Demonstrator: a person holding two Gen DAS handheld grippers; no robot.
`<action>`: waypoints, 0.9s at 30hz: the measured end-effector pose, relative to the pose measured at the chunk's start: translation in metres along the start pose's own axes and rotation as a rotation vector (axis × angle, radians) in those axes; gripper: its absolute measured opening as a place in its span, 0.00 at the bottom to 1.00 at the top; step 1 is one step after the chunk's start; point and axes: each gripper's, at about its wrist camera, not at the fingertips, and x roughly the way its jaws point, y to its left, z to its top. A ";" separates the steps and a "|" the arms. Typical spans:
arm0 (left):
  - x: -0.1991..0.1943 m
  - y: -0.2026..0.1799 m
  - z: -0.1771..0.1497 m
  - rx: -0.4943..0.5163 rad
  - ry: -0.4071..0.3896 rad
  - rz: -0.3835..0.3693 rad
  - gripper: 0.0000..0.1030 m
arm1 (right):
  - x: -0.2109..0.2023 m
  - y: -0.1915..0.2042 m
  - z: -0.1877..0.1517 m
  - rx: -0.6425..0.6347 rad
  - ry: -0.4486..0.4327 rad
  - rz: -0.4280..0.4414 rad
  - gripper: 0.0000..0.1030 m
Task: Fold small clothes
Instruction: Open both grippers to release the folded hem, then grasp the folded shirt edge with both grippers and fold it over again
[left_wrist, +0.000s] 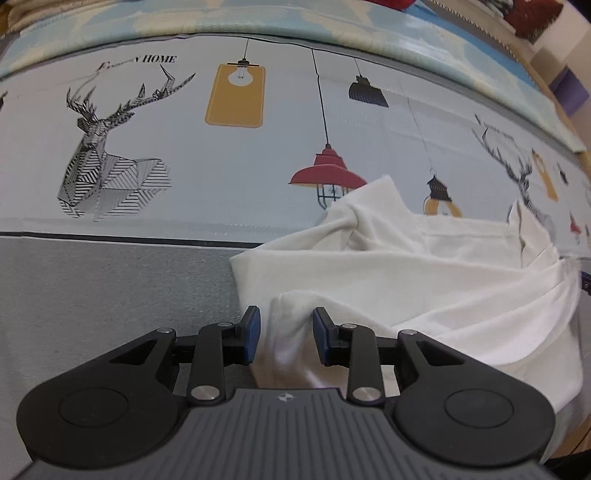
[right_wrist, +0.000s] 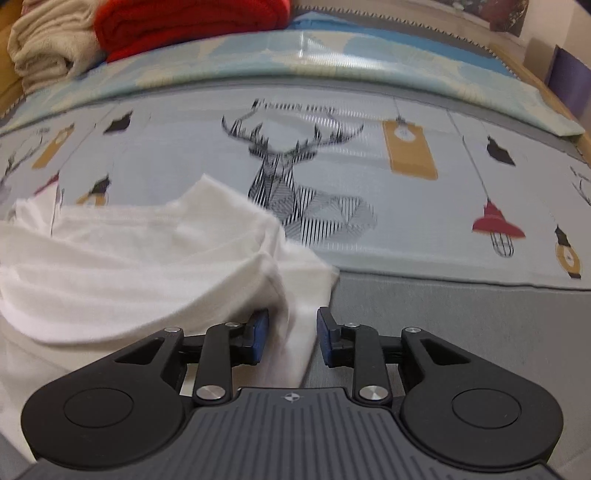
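Note:
A white garment (left_wrist: 424, 266) lies rumpled on the printed bed sheet, partly folded over itself. In the left wrist view its near left corner humps up between the blue pads (left_wrist: 252, 332) of my left gripper (left_wrist: 286, 334); the jaws stand apart and do not pinch the cloth. The right wrist view shows the same garment (right_wrist: 129, 258) spreading to the left. Its near right corner runs down between the fingers of my right gripper (right_wrist: 291, 334), which is also open, with a strip of grey sheet showing beside the right pad (right_wrist: 325, 334).
The sheet (left_wrist: 184, 155) carries deer and lamp prints, with a plain grey band (right_wrist: 461, 317) nearest me. At the far edge lie a pale blue cover (right_wrist: 332, 55), a folded red blanket (right_wrist: 192, 22) and a cream towel (right_wrist: 51, 44).

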 end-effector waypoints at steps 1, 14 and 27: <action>0.001 -0.001 0.001 -0.001 0.001 -0.005 0.34 | 0.000 -0.001 0.003 0.023 -0.015 0.011 0.32; 0.009 -0.011 0.001 0.081 -0.008 0.042 0.06 | 0.024 0.014 0.016 -0.003 0.024 0.048 0.32; -0.032 0.012 0.024 -0.039 -0.292 0.093 0.05 | -0.018 -0.023 0.054 0.270 -0.242 0.092 0.07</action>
